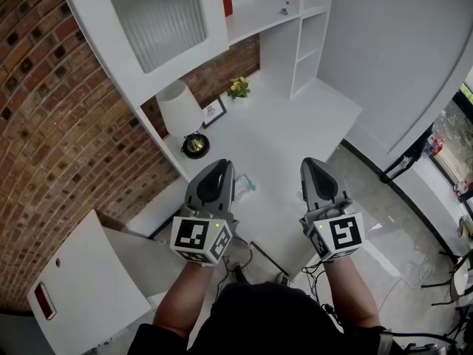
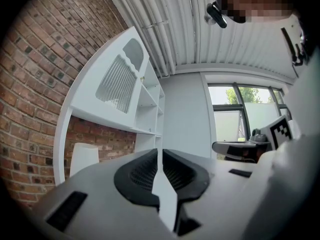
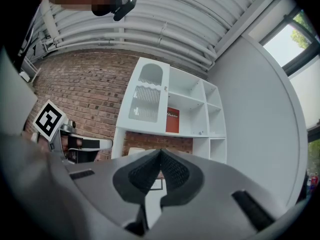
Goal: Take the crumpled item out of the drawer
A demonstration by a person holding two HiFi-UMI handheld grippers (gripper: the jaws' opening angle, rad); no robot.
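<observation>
Both grippers are held side by side over the white desk, with the forearms of the person below them. The left gripper has its jaws together. In the left gripper view the dark ribbed pads meet at the tip and nothing stands between them. The right gripper is closed in the same way. In the right gripper view its pads touch at the tip and hold nothing.

A small pale crumpled item lies on the desk top, just beside the tip of the left gripper, between the two grippers. From the head view I cannot tell if the gripper touches it.

At the back of the desk, near the brick wall, stand a white lamp, a round black thing, a small frame and yellow flowers. Above them is a white shelf unit with a red book. At the lower left of the head view there is a white panel with a red mark.
</observation>
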